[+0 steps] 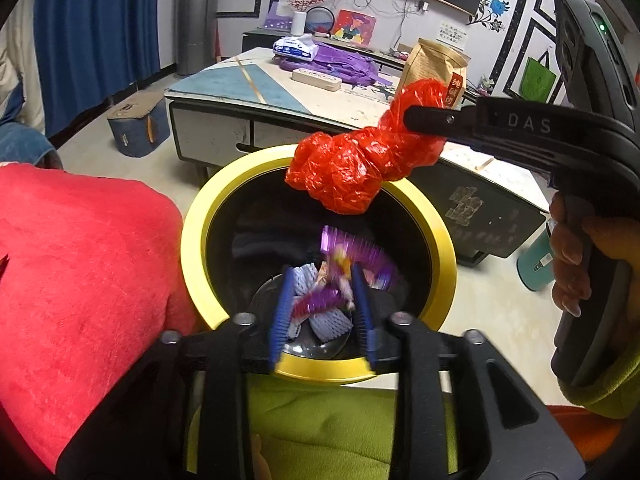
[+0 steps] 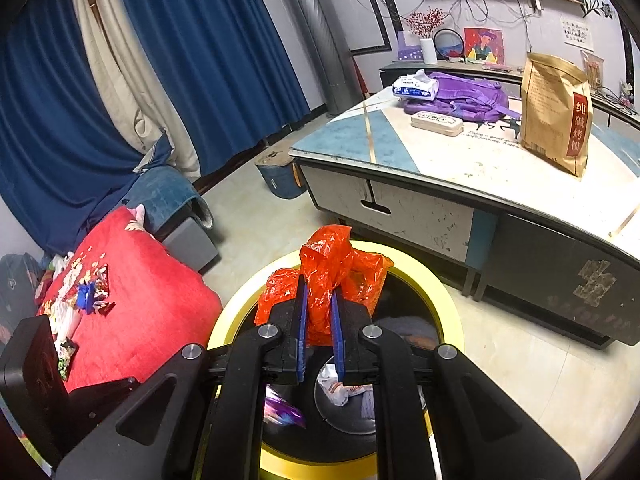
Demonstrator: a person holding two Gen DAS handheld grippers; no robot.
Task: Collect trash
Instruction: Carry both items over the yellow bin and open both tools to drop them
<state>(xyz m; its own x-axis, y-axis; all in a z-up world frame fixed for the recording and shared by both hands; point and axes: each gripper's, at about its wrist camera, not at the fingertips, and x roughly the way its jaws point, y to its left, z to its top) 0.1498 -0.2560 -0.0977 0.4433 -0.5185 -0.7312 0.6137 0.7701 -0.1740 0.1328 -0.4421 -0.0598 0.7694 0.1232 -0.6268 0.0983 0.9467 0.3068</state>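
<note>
A black trash bin with a yellow rim point(image 1: 192, 240) point(image 2: 444, 300) stands on the floor below both grippers. My left gripper point(image 1: 322, 269) hangs over its mouth with the blue pads point(image 1: 282, 312) apart. A blurred purple wrapper point(image 1: 360, 252) point(image 2: 282, 410) is loose between and below them, touching neither, above white foam netting and paper scraps in the bin. My right gripper point(image 2: 319, 292) point(image 1: 416, 114) is shut on a crumpled red plastic bag point(image 2: 324, 264) point(image 1: 352, 168), held above the bin's far rim.
A red blanket point(image 1: 80, 260) point(image 2: 152, 292) lies left of the bin with several wrappers point(image 2: 80, 296) on it. Behind stands a low table point(image 2: 480, 160) with a brown paper bag point(image 2: 556, 112), a purple backpack point(image 2: 468, 96) and a tissue pack. A teal bin point(image 1: 536, 264) stands at the right.
</note>
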